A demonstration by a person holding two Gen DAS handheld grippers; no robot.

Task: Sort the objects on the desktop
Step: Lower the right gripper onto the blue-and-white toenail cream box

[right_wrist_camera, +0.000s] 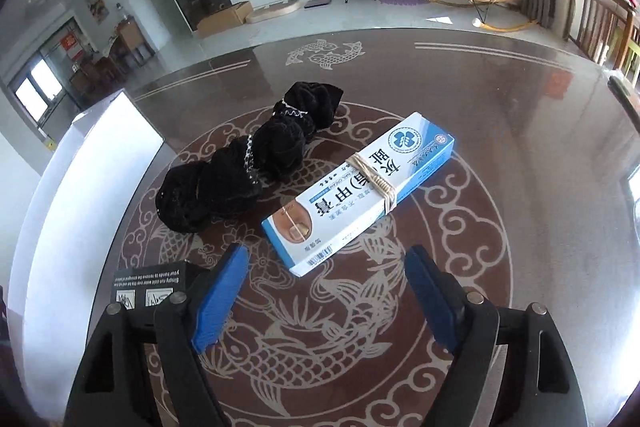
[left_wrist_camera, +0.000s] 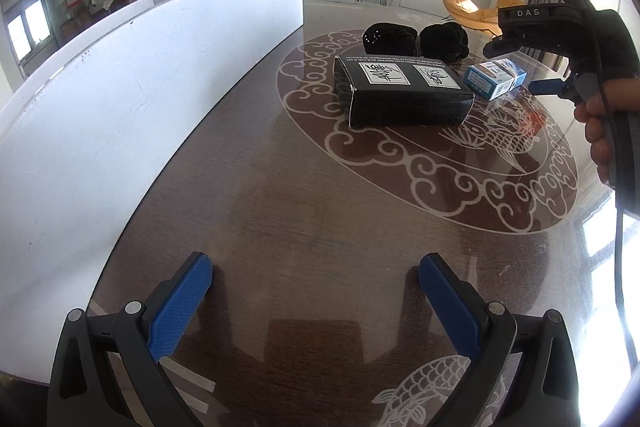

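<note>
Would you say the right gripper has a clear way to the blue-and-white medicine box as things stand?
Probably yes. The right gripper is open and empty, with the medicine box lying just ahead of its fingers on bare table. The black fabric bundle sits beside the box, not across the approach.

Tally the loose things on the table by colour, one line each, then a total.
Black: 2 – black box, black scrunchie bundle
Blue and white: 1 – ointment carton
Total: 3

"DAS" on right gripper [left_wrist_camera: 544, 83] housing, "甲膏" on blue-white box [right_wrist_camera: 356, 191], small unreadable print on black box [left_wrist_camera: 404, 93]
</note>
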